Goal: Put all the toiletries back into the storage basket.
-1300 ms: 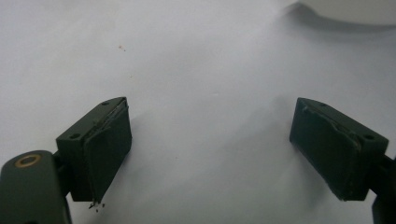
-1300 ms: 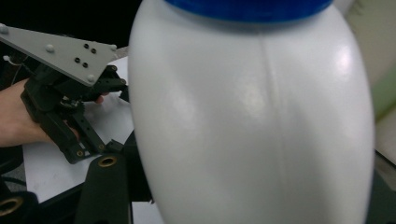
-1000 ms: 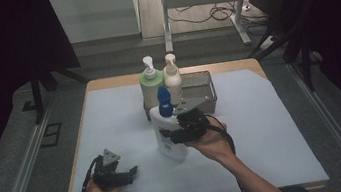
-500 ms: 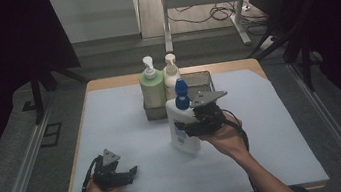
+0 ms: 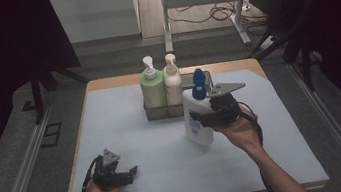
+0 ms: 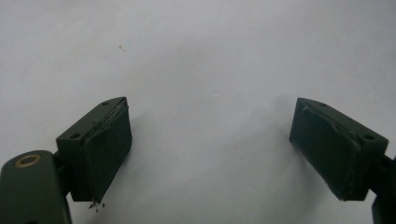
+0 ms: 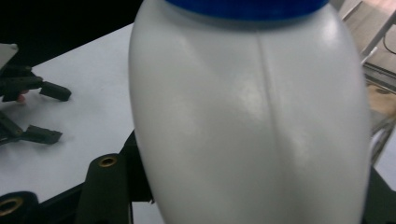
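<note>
1. My right hand-held gripper (image 5: 202,120) squeezes the white bottle (image 5: 197,117) (blue cap on top), lifted over the table (image 5: 128,132), just beside the rack (image 5: 160,111).
2. My left hand-held gripper (image 5: 131,173) rests low on the table, jaws wide apart, holding nothing.

Open mat (image 5: 128,132) between both grippers, metal rack (image 5: 158,112) with two pump bottles (image 5: 159,81) blocking the far middle

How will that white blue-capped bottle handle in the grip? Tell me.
The white bottle looks like smooth, glossy plastic, so it may slip in the right gripper. Its rounded walls probably flex a little under pressure. Tall and narrow, it seems apt to tip when set down.
</note>
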`<action>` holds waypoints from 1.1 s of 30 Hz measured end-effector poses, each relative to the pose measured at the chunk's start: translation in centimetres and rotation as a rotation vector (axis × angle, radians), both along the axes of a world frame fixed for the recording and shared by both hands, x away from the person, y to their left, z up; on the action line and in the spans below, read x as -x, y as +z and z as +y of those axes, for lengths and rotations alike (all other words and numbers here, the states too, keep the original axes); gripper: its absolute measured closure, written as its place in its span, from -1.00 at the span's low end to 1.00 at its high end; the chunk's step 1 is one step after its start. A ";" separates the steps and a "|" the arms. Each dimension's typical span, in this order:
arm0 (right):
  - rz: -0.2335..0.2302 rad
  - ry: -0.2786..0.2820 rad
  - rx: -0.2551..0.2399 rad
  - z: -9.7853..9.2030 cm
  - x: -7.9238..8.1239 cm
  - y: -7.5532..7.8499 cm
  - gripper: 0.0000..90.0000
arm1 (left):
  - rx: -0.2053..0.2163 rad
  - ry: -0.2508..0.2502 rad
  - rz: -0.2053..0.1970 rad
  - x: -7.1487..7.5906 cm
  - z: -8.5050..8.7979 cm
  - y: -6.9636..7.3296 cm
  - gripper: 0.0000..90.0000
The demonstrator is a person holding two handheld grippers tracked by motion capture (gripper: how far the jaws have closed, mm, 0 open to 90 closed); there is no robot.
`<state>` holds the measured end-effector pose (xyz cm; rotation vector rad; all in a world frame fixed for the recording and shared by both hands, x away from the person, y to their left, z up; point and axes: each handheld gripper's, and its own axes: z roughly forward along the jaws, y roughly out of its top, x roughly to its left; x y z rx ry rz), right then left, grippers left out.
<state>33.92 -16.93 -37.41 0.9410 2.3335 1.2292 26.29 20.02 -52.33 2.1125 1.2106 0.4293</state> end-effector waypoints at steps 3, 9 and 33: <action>-0.004 -0.016 0.000 -0.7 -0.3 0.2 -0.10 | 0.000 0.000 0.000 0.0 0.0 0.0 -0.71; -0.009 -0.047 0.004 -1.9 -0.8 0.6 -0.10 | -0.003 -0.002 0.001 0.0 0.0 0.0 -0.71; -0.026 -0.116 -0.021 -3.2 -3.7 4.1 -0.10 | 0.000 0.001 -0.001 0.0 0.0 0.0 -0.71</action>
